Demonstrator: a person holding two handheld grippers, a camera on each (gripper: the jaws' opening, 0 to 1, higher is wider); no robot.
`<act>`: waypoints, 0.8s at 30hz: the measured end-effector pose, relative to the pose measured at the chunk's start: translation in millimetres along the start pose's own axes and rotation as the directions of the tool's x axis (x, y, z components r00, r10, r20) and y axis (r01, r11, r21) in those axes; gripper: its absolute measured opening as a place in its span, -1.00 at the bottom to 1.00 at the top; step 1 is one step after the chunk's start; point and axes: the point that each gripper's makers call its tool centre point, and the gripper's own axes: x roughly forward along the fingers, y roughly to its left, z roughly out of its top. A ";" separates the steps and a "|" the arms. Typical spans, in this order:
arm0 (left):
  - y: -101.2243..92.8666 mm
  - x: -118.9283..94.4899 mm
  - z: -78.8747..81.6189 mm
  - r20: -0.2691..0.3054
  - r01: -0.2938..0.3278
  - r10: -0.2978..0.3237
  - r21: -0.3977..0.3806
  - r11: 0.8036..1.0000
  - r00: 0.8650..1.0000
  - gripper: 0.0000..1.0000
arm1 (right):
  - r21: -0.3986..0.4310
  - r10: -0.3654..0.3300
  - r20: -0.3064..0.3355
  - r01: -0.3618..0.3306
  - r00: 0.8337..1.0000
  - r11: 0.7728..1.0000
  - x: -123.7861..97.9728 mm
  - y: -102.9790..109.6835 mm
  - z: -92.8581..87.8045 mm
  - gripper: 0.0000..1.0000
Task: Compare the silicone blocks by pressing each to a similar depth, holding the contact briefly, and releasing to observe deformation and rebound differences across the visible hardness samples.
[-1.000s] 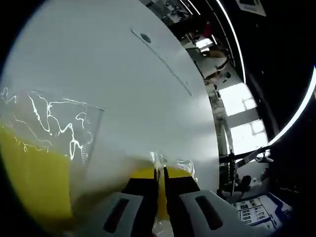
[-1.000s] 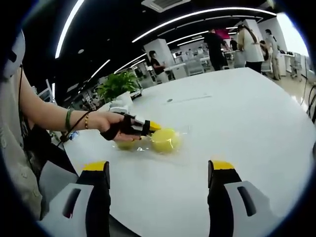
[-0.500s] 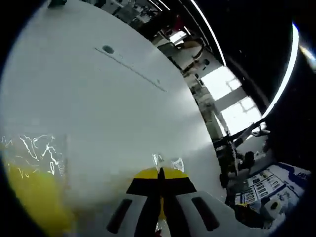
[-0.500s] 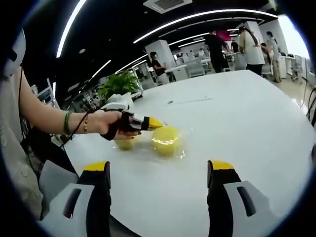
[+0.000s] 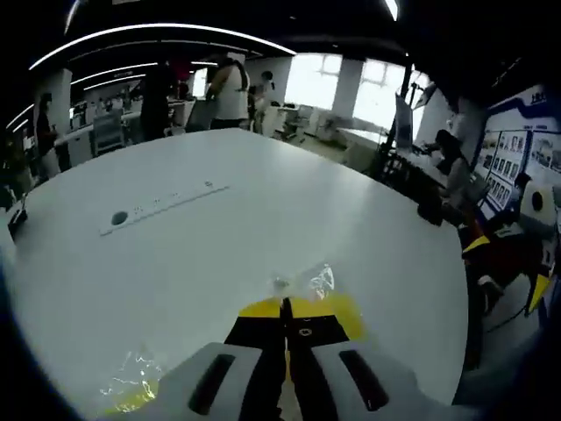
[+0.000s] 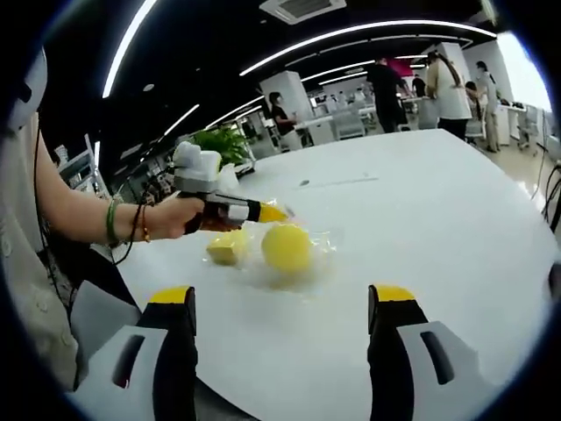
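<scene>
**Inspector:** Blocks' position?

**Assistant:** On the white table (image 6: 456, 219): small yellow block (image 6: 227, 248) left, round yellow block (image 6: 287, 246) right, both under clear wrap, edges blurred.

**Inspector:** Claws?

**Assistant:** Left gripper (image 6: 270, 213) closed, empty, raised above the blocks. Right gripper (image 6: 280, 307) jaws spread wide, holding nothing, nearer.

A big white table (image 5: 263, 219) fills the foreground, smooth and bright, with a thin slot and a small round cap (image 5: 120, 217) set into its top. Beyond it, an open office: a dark ceiling (image 6: 219, 35) crossed by long curving light strips (image 6: 351, 35), an air vent (image 6: 302, 9) overhead. Bright windows (image 5: 337, 83) glow at the far side. People (image 6: 421, 83) stand among desks at the back. A leafy green plant (image 6: 219, 142) sits off by a white pillar (image 6: 282, 92).
</scene>
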 end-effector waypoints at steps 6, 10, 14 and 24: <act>-12.1 -24.1 12.0 0.040 0.011 -0.010 -0.001 1.000 0.999 -1.00 | -0.022 0.011 -0.003 -0.011 1.000 1.000 1.1 8.3 3.8 0.49; -20.1 -36.5 17.8 0.066 0.018 -0.020 0.030 0.999 0.998 -1.00 | -0.042 0.020 -0.003 -0.021 1.000 0.999 1.3 15.0 7.7 0.49; -28.5 -48.1 24.3 0.088 0.028 -0.033 0.051 0.998 0.996 -1.00 | -0.070 0.023 -0.015 -0.024 1.000 0.997 0.1 21.2 9.1 0.49; -39.5 -72.8 33.7 0.087 0.072 -0.080 0.096 0.993 0.993 -1.00 | -0.123 0.042 -0.003 -0.042 0.999 0.991 -1.1 40.1 22.0 0.50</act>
